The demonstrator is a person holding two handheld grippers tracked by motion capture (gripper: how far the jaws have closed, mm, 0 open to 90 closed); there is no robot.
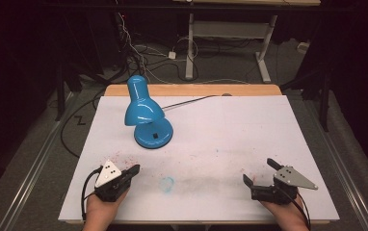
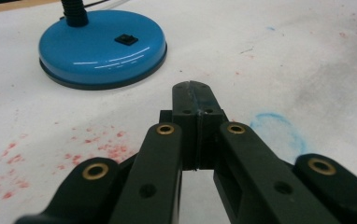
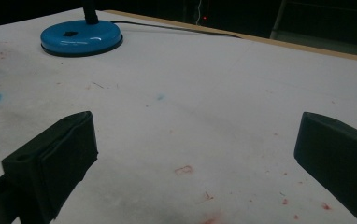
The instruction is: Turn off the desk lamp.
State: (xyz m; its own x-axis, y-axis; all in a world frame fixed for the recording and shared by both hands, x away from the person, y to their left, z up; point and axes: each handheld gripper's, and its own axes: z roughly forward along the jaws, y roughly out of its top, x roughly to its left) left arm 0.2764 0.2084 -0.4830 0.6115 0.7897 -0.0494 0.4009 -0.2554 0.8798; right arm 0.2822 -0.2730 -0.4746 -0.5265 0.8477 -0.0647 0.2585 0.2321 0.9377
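A blue desk lamp [image 1: 144, 111] stands on the white paper-covered table [image 1: 230, 125], left of centre at the back, its shade bent down over its round base [image 2: 103, 46]. The base [image 3: 81, 37] carries a small black switch [image 2: 125, 39]. Near the front left edge my left gripper [image 1: 135, 169] rests with its jaws pressed together and nothing between them; it points toward the lamp base. At the front right my right gripper [image 1: 260, 172] lies wide open, empty, with bare paper between its fingers [image 3: 55, 158].
The lamp's black cord [image 1: 191, 101] runs back right off the table. A blue chalky ring [image 1: 166, 184] and red specks [image 2: 97, 149] stain the paper near the front. The table's wooden rear edge [image 1: 191, 90] shows; cables lie on the floor beyond.
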